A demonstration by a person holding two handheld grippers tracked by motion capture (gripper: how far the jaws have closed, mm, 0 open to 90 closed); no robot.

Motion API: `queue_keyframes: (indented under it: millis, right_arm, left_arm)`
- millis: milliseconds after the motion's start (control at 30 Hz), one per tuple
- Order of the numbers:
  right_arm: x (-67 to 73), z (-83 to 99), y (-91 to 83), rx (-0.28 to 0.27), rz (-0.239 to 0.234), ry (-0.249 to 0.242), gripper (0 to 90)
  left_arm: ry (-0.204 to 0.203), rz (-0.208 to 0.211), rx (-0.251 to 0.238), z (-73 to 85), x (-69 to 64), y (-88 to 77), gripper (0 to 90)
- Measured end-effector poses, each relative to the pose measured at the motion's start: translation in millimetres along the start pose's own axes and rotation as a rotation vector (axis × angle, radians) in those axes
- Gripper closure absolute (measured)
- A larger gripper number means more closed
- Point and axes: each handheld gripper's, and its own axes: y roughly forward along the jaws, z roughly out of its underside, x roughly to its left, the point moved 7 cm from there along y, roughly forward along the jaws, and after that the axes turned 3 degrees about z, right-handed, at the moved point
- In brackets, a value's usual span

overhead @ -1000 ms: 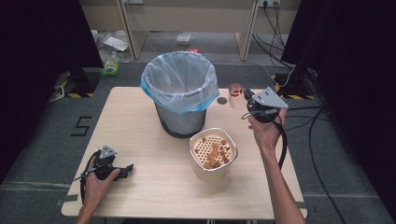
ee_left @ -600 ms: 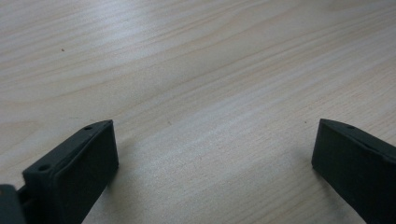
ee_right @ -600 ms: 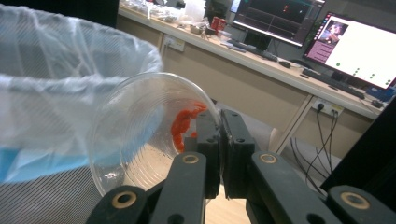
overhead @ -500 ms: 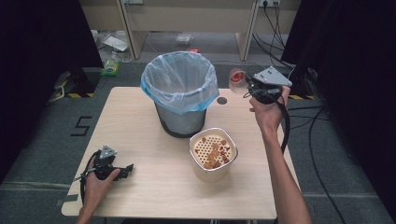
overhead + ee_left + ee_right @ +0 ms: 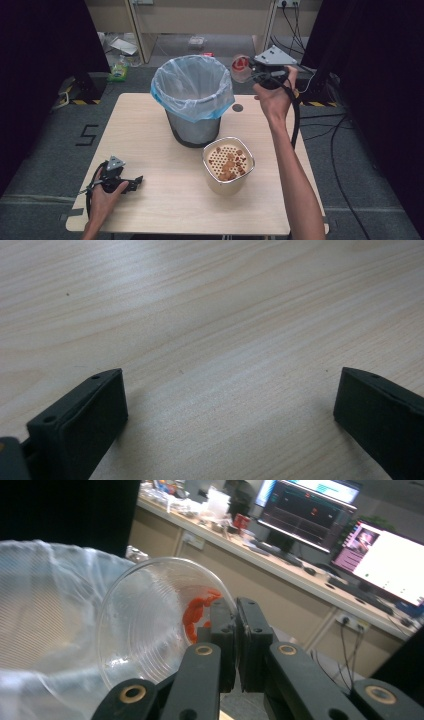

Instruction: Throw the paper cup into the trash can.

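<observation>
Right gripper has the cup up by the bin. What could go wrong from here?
1. The right gripper pinches only the rim of the clear plastic cup; thin wall, so it may flex or slip as it tips.
2. The cup is beside the bin rim, not clearly over the opening; the red pieces might fall outside.
3. The loose blue bag liner could snag the cup.

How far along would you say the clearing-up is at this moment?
In hand: the right gripper pinches the rim of a clear cup with red bits inside, tilted beside the lined bin. Left: the strainer container with brown scraps sits untouched; the left gripper rests open on the table.
</observation>
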Motion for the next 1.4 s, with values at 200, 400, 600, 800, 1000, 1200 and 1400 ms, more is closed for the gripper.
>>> queue_keyframes:
  millis: [200,400,600,800,1000,1200,1400]
  right_arm:
    - [30.2,-17.2,20.7,0.005,-0.071,-0.020,87.2]
    - [56.9,-23.2,40.5,0.025,-0.125,-0.038,87.0]
    - [78.2,-23.3,59.9,0.049,-0.178,-0.014,78.4]
    - [83.0,-25.5,65.9,0.052,-0.171,0.000,67.1]
    - [67.9,-17.6,56.3,0.079,-0.156,0.027,57.0]
    - [36.3,11.1,40.1,0.114,-0.109,0.093,48.7]
    - [6.0,38.6,13.5,0.131,-0.084,0.140,43.7]
  left_arm:
    - [0.000,0.000,0.000,0.0,0.0,0.0,0.0]
    - [-0.001,0.001,-0.001,0.0,-0.2,0.0,0.0]
    - [0.003,0.002,-0.002,0.0,-0.5,0.0,0.0]
    - [0.006,0.005,-0.001,0.4,-0.7,-0.4,0.0]
    - [0.006,0.005,0.000,0.7,-0.8,-0.7,0.0]
    - [0.007,0.004,0.000,1.0,-1.0,-1.1,0.0]
    - [0.008,0.004,0.000,1.0,-1.0,-1.1,0.0]
